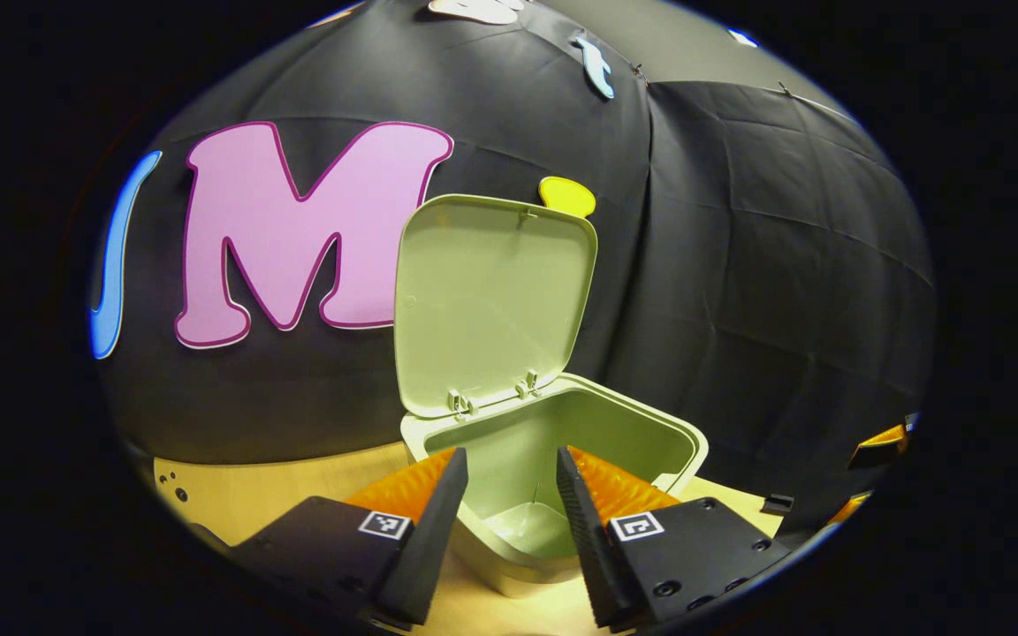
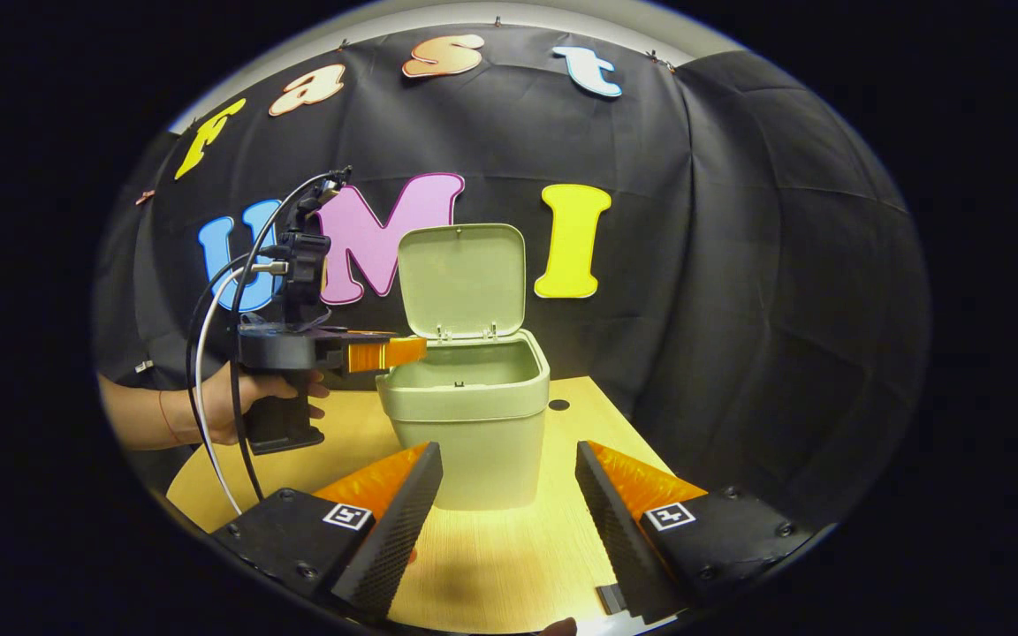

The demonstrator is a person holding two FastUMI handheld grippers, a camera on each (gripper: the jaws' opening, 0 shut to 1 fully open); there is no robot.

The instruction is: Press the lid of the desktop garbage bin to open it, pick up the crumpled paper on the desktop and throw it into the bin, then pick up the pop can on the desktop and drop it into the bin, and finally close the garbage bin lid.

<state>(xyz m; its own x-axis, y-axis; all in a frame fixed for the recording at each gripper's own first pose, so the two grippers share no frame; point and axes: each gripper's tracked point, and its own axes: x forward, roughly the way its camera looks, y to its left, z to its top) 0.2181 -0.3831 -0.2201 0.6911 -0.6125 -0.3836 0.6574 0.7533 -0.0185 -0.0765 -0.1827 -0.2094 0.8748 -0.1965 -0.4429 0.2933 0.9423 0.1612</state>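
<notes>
While its two fingers stand well apart with nothing between them, the left gripper (image 1: 512, 521) hangs at the rim of the garbage bin (image 1: 562, 477), looking down into the pale green tub. Seen from the right gripper view, that same left gripper (image 2: 398, 352) is level with the bin's top edge on the bin's left side, fingertips reaching just over the rim, and a hand (image 2: 248, 402) grips its handle from below (dark and white cables loop down from the camera mounted on top). The lid (image 1: 491, 300) is swung fully up on its rear hinges and stands nearly upright against the black cloth wall (image 1: 765, 265). Inside the tub something pale lies at the bottom; what it is cannot be told.

Nearer the viewer, the right gripper (image 2: 509, 521) is held low over the wooden table (image 2: 509, 565), its fingers likewise spread wide and empty, aimed at the bin's front wall from a little way off. The bin stands on the table close to the cloth wall, and a small dark hole (image 2: 559, 405) marks the tabletop just to its right.
</notes>
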